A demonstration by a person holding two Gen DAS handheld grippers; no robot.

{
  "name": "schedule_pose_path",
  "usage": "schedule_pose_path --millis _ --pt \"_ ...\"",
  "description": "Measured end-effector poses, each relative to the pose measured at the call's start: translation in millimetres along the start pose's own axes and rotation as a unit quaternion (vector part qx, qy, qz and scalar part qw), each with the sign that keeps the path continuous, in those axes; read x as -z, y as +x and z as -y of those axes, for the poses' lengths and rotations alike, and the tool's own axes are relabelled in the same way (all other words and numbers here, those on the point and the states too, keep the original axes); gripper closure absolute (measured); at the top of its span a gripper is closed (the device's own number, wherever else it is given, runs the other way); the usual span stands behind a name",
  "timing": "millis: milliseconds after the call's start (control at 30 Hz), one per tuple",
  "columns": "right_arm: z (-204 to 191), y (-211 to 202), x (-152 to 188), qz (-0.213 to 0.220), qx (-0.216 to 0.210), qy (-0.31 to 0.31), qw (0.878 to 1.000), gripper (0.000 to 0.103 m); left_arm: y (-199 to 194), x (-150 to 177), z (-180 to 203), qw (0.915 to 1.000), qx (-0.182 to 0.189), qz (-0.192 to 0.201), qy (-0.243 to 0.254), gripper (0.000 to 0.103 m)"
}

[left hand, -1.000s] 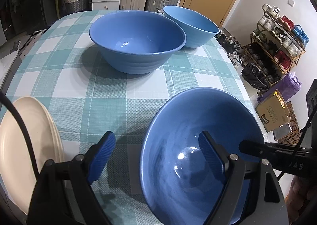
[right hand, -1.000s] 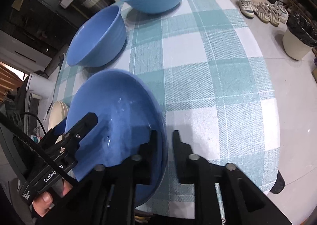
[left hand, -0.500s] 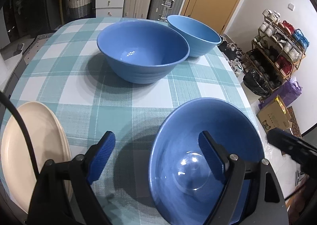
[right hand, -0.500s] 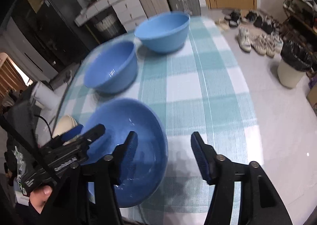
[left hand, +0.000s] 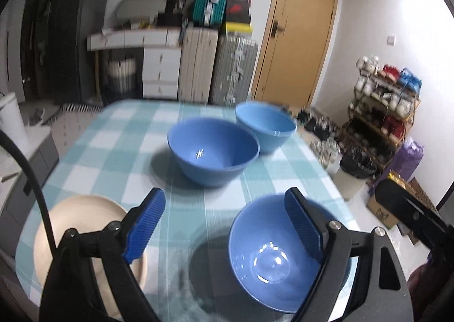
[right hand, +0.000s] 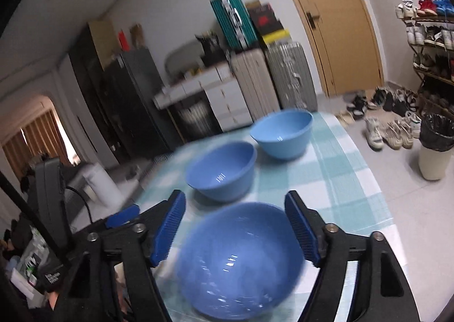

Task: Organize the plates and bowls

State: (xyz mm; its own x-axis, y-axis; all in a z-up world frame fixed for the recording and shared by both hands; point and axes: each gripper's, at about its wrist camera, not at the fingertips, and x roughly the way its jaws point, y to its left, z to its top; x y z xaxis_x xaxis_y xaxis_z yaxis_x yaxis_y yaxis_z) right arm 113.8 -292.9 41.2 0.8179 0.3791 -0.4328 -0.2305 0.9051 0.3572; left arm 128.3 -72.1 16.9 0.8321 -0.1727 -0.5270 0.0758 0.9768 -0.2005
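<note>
**Handling Notes: Near Bowl at the Table Edge**

While both tools hung above the table (left hand: pixel 93 152), neither held anything: the left gripper (left hand: pixel 224 225) and the right gripper (right hand: pixel 235 228) each stood with fingers spread wide. The near bowl (left hand: pixel 272 262) sat upright on the checked cloth close to the front right corner, below the left gripper's right finger (left hand: pixel 302 225).

The bowl looked rigid, smooth and glossy, probably slippery and breakable if dropped. A grip across the rim wall, one finger inside and one outside, was judged the safest hold.

Two more bowls stood farther back: the middle bowl (left hand: pixel 212 152) and the pale bowl (left hand: pixel 265 126), just beside each other; contact between them could not be confirmed. Cream plates (left hand: pixel 82 222) lay at the left front edge. Nothing stood between the near bowl and the middle bowl.
</note>
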Motion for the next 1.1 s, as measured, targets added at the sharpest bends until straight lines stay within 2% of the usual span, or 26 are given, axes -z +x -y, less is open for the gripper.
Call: schedule_pose_path --millis 133,267,367,433,600,700,900,1000,1100 --pt "-16 -20 13 0.047 -0.018 0.011 0.999 0.02 -20 -1 -11 0.9993 0.011 0.03 -0.02 0.014" --pt "-34 -32 23 0.075 -0.004 -0.023 0.997 0.019 -31 2 -18 0.9986 0.015 0.043 -0.027 0.013" --pt "-38 -40 32 0.093 -0.001 -0.027 0.995 0.013 -37 5 -18 0.9984 0.009 0.053 -0.021 0.011" --pt "-40 -39 35 0.091 0.003 -0.034 0.995 0.011 -40 8 -17 0.998 0.009 0.06 -0.016 0.006" --pt "-44 -28 40 0.067 0.014 -0.06 0.996 0.01 -40 14 -7 0.9973 -0.005 0.071 0.018 0.004" --pt "-43 -29 42 0.073 0.034 -0.062 0.995 0.002 -36 13 -8 0.998 -0.001 0.062 0.01 0.002" --pt "-36 -27 40 0.066 0.027 -0.05 0.996 0.001 -34 9 -13 0.9981 -0.003 0.06 -0.01 0.0" --pt "-38 -25 36 0.061 0.029 -0.063 0.996 0.001 -29 -6 -11 0.9973 -0.002 0.072 0.014 0.0" --pt "-38 -19 27 0.046 0.02 -0.066 0.997 0.001 -16 -27 -13 0.9959 -0.035 0.075 0.035 0.0"
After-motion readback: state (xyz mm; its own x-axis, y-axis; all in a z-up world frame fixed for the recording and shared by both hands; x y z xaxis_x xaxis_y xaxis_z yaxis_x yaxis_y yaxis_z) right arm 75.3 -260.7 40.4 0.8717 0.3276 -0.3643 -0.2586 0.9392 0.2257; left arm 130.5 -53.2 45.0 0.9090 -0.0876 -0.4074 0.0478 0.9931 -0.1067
